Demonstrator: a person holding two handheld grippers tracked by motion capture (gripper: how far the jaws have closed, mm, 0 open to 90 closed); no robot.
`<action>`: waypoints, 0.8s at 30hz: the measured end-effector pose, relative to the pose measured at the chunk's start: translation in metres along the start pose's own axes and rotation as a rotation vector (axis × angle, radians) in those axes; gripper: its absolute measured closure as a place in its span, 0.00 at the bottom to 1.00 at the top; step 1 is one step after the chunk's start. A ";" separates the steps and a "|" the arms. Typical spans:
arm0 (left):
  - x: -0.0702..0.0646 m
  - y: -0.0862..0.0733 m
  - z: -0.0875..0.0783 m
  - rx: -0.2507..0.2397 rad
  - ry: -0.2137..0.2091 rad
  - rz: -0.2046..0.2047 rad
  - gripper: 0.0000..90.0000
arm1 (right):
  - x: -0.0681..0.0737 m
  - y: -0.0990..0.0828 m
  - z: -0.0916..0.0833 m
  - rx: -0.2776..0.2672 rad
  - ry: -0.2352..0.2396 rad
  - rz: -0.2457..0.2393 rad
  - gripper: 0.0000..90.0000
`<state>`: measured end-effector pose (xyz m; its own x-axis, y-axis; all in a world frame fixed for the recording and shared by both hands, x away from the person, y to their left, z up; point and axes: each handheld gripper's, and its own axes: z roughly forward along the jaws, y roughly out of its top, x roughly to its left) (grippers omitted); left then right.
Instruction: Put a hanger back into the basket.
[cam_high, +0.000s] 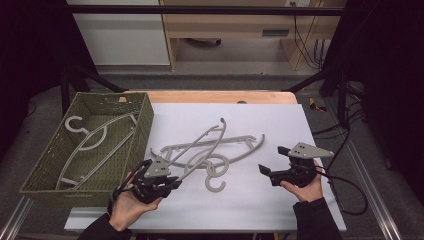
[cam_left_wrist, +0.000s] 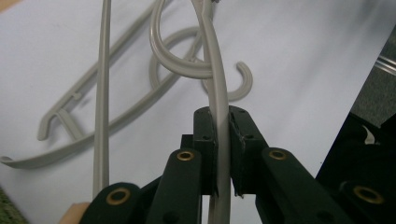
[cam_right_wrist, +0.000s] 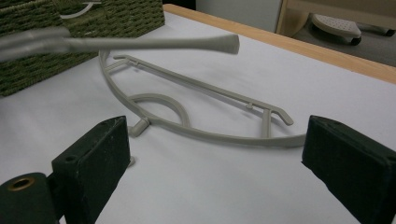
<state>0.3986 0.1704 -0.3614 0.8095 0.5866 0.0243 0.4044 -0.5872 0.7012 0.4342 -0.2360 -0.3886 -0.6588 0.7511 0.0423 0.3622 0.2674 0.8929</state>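
Hangers: we clamp left gripper (cam_left_wrist: 222, 154) on raised hanger (cam_left_wrist: 215, 84) | second hanger (cam_right_wrist: 196, 112) flat on sheet (cam_high: 280, 125) | right gripper (cam_right_wrist: 224, 177) jaws apart, holding nothing

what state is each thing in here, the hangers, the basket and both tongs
left tongs: shut on one arm of the lifted hanger
lifted hanger: grey plastic, one end raised off the table, tilted over the other
flat hanger: lying on the white sheet, ungripped
basket hanger: lying inside the woven basket
woven basket: upright, open top, at the table's left
right tongs: open, holding nothing
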 end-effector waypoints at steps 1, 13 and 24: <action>0.001 0.001 -0.006 -0.023 0.006 0.003 0.91 | 0.000 0.000 0.000 0.000 -0.001 0.001 0.09; 0.019 0.017 -0.052 -0.107 0.034 0.036 0.91 | -0.001 0.001 -0.002 -0.016 0.002 0.008 0.08; 0.059 0.031 -0.093 -0.124 0.078 0.072 0.91 | -0.002 0.002 -0.003 -0.022 0.000 0.010 0.07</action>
<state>0.4188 0.2389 -0.2721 0.7973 0.5895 0.1297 0.2866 -0.5588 0.7782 0.4338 -0.2391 -0.3856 -0.6551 0.7538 0.0513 0.3542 0.2464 0.9021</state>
